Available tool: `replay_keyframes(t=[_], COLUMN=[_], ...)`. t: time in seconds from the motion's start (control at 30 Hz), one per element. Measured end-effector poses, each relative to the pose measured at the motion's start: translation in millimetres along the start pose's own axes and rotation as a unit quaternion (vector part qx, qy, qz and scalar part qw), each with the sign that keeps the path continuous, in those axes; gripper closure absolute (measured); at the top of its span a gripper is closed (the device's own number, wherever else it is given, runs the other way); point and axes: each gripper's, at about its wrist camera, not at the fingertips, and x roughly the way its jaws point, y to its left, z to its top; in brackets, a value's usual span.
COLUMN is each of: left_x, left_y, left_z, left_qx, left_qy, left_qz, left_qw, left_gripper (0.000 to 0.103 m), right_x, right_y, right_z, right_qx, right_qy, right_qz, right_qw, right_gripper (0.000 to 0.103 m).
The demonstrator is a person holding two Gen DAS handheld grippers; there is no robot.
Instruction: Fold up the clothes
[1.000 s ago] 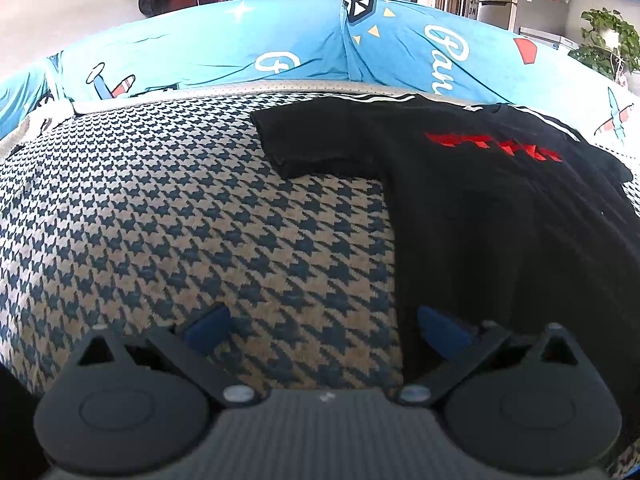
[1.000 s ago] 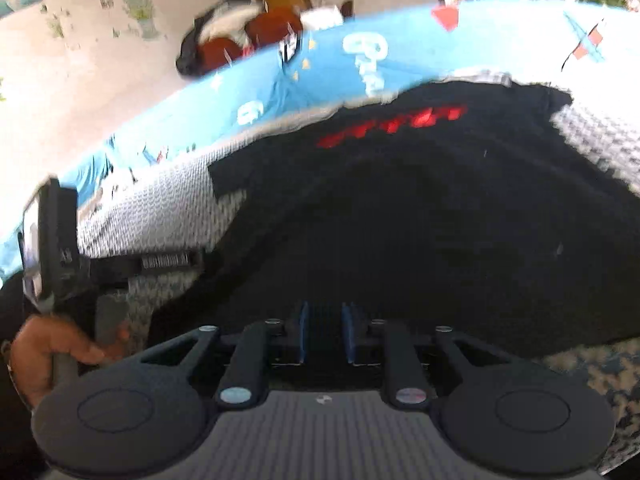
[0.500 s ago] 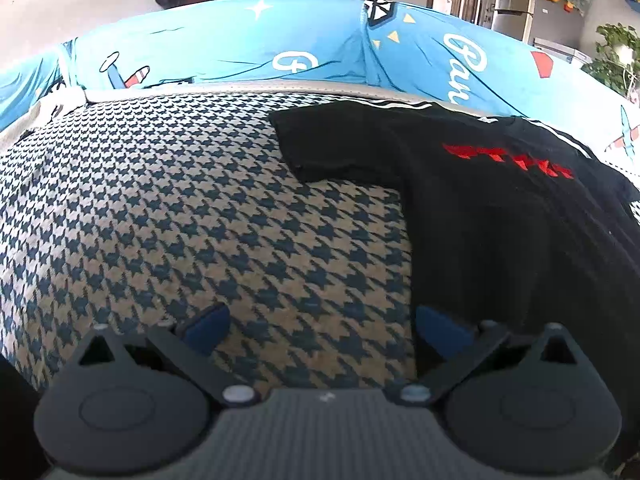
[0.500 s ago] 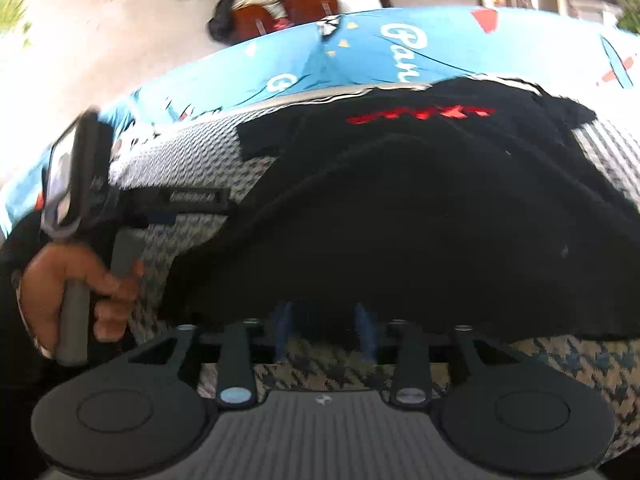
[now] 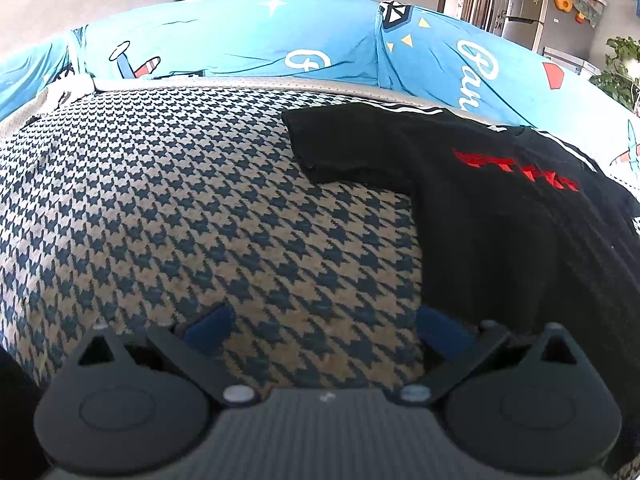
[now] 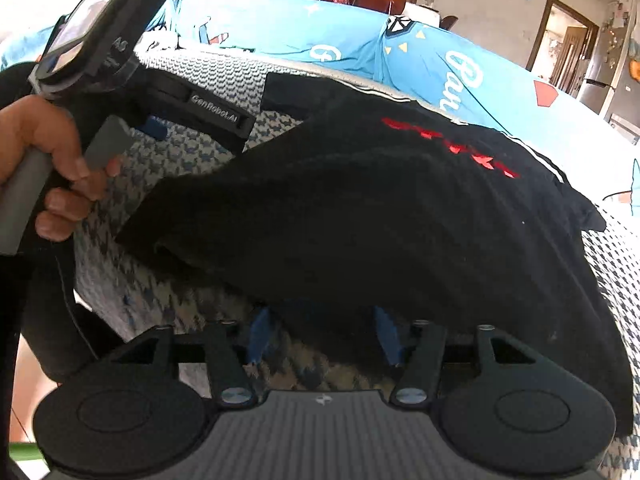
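Right tongs (image 6: 322, 334) just opening astride shirt (image 6: 360, 216) hem; only right view shows hand (image 6: 48, 168).

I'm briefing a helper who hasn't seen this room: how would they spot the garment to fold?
Find the houndstooth-patterned cushion fronting the bright blue cartoon-print cover. On it lies the black T-shirt, the only garment there, with a red chest print and white shoulder stripes.

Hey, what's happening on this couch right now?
A person is folding a black T-shirt on a houndstooth sofa cover, holding a tool in each hand. The right tool has just been opening, with the shirt's near hem lying loose between its pads. The left tool hangs wide open at the shirt's left edge, gripping nothing.
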Motion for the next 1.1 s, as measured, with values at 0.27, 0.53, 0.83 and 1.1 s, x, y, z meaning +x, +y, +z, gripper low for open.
replay_keyframes(t=[0.27, 0.53, 0.83, 1.1], left_x=[0.1, 4.2, 26.7, 55.4], left_y=[3.3, 9.9, 19.3, 21.0], left_z=[0.0, 6.6, 38.6, 67.5], left_qx=[-0.008, -0.033, -0.068, -0.076], left_qy=[0.002, 0.009, 0.012, 0.01], left_qz=[0.0, -0.009, -0.016, -0.028], left_qw=[1.0, 0.9994, 0.9975, 0.9967], left_gripper=[0.0, 0.0, 0.0, 0.0], right_x=[-16.0, -24.9, -41.9, -19.1], right_y=[-15.6, -22.8, -39.5, -45.7], right_z=[1.4, -1.7, 15.3, 39.6], right_qx=[0.046, 0.068, 0.085, 0.061], right_qy=[0.006, 0.032, -0.004, -0.013], right_qz=[0.018, 0.052, 0.09, 0.087], right_qw=[0.999, 0.996, 0.992, 0.994], right_gripper=[0.097, 0.093, 0.083, 0.082])
